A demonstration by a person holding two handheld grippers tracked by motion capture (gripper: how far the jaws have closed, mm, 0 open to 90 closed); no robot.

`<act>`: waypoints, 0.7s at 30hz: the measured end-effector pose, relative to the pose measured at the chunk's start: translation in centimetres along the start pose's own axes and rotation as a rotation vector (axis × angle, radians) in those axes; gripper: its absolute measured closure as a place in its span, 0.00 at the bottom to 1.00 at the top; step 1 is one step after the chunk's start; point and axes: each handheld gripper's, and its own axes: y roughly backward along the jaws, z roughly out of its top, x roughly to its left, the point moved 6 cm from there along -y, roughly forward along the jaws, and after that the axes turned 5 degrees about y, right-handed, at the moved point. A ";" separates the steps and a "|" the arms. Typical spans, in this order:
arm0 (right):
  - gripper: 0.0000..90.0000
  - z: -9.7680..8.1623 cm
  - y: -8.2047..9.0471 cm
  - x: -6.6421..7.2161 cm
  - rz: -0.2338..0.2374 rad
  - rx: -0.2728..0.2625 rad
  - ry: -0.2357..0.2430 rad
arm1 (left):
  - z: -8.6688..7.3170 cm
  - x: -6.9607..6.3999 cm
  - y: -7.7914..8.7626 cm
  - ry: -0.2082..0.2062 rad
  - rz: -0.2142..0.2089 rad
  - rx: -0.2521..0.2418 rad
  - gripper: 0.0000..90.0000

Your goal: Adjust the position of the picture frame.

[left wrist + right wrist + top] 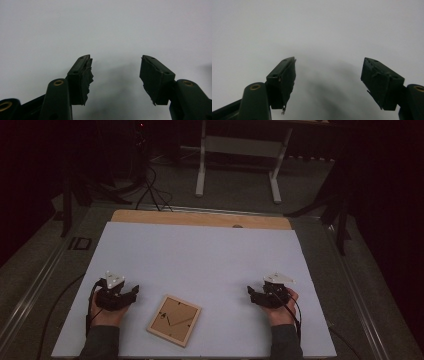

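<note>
Square wooden frame [174, 320], pale at its border with a brown cardboard-coloured panel and thin dark lines inside, lies flat on the white-topped table [200, 255], turned so its corners point roughly toward the table's sides. It sits close to the near edge of the table, a little left of centre, between the two hands and nearer the left one. The left tongs [133, 292], black with a grey three-cornered plate on top, rest on the sheet just beside the frame's upper left corner, apart from it; in the left gripper view [115, 75] the jaws stand wide with bare white surface between them and nothing held. The right tongs [251, 294], of the same build, lie well apart from the frame toward the right side of the table; in the right gripper view [328, 80] the jaws are likewise spread wide over blank white surface, gripping nothing. Both point inward, toward each other. Ahead of the frame and both hands the white sheet runs open and unobstructed to a strip of bare light wood [200, 218] along the far edge. To the right of the frame the stretch up to the right hand is open as well. Beyond the table stands a white metal leg frame [237, 165] on grey floor, with dark cables [150, 190] trailing to its left, all well clear of the working surface.
</note>
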 end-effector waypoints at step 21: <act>0.34 1.3 0.7 0.9 0.053 -0.083 -0.012 | 0.6 -4.4 2.4 -0.081 -0.148 -0.045 0.56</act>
